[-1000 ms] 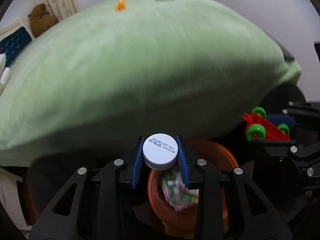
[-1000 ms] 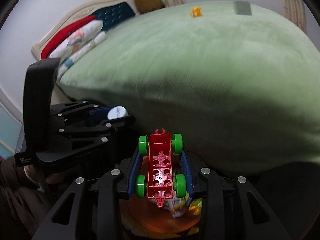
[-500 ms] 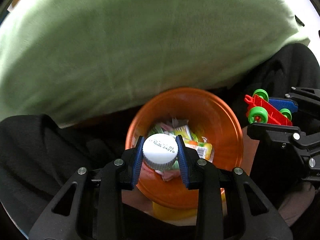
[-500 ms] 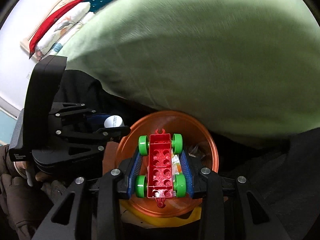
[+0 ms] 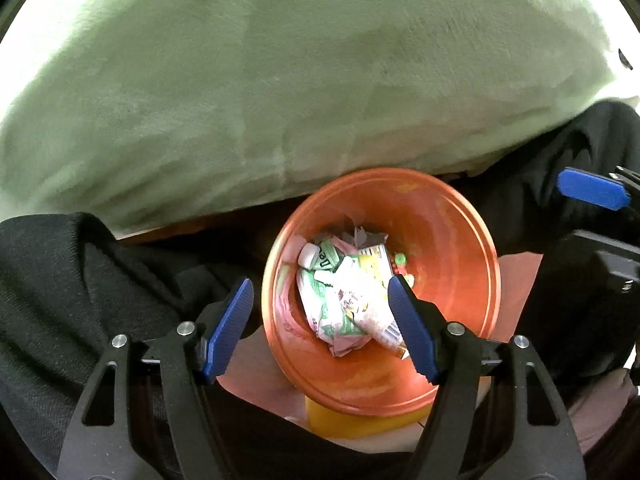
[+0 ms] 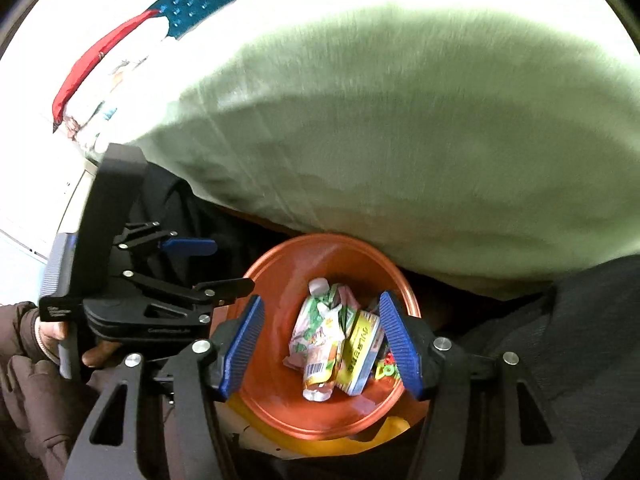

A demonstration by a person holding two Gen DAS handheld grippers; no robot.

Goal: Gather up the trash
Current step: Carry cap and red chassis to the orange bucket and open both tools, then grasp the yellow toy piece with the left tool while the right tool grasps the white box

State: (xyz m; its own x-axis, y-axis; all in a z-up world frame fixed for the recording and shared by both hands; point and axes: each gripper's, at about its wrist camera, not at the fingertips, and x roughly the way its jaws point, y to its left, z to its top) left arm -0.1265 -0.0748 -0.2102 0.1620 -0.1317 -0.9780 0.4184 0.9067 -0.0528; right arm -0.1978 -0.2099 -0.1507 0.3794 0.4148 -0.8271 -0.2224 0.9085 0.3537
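From the left wrist, the left gripper [image 5: 320, 320] gapes wide and empty, the orange bin [image 5: 452, 216] straight below with crumpled pouches [image 5: 344, 300] inside. From the right wrist, the right gripper [image 6: 320, 344] also hangs spread, holding nothing, directly over that bin.

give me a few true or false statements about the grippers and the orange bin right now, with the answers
1. The left gripper stands open with nothing between its blue pads. True.
2. The right gripper is clamped on a red toy car. False: it is open and holds nothing.
3. The round orange plastic bin holds crumpled drink pouches and wrappers. True.
4. The bin sits on top of the pale green fleece blanket. False: it sits below the blanket's edge, beside black fabric.
5. A white-capped pouch lies inside the bin. True.
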